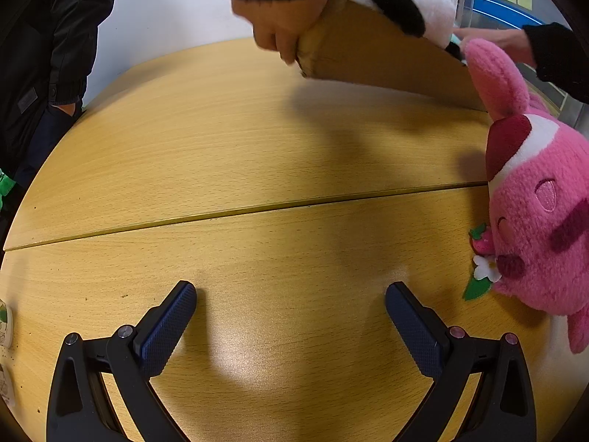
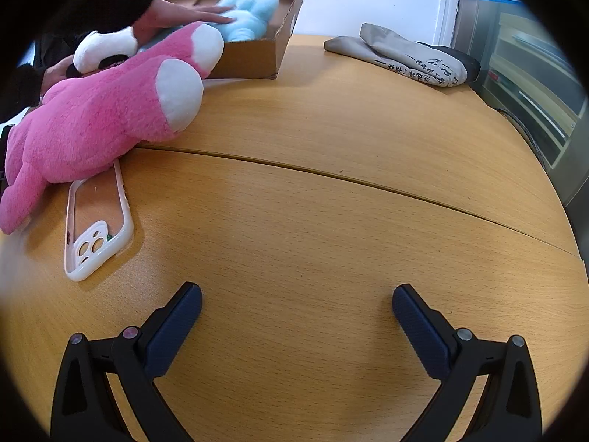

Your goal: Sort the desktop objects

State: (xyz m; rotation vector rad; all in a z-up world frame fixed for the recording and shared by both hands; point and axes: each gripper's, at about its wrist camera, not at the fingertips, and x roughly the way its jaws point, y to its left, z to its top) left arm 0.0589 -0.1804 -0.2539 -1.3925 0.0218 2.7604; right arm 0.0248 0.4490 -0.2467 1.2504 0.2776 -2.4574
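Both tongs are hanging low over the wooden bench (image 2: 331, 140), each with its two blue-padded fingers spread wide apart and nothing between them: the left tongs (image 1: 291, 294) over bare wood in the left wrist view, the right tongs (image 2: 297, 296) likewise in the right wrist view.

The pink plush toy (image 2: 103, 110) is lying on the bench to the left in the right view, its head cut off by the frame edge; the left view is showing its face (image 1: 541, 221) at the far right, the body running out of frame. Its lower body is resting on the far end of a white phone case (image 2: 97, 228), which is lying flat with the camera cut-outs toward the near side.

Behind it a cardboard box (image 2: 257, 55) is sitting at the far left, holding a light blue plush (image 2: 250, 11) that is blurred. A bare hand (image 2: 184, 13) in a dark sleeve is reaching into the box and touching that plush. A black-and-white panda plush (image 2: 103, 48) is partly hidden behind the pink one. A grey cloth bag (image 2: 405, 55) with printed characters is lying at the far right, well apart.
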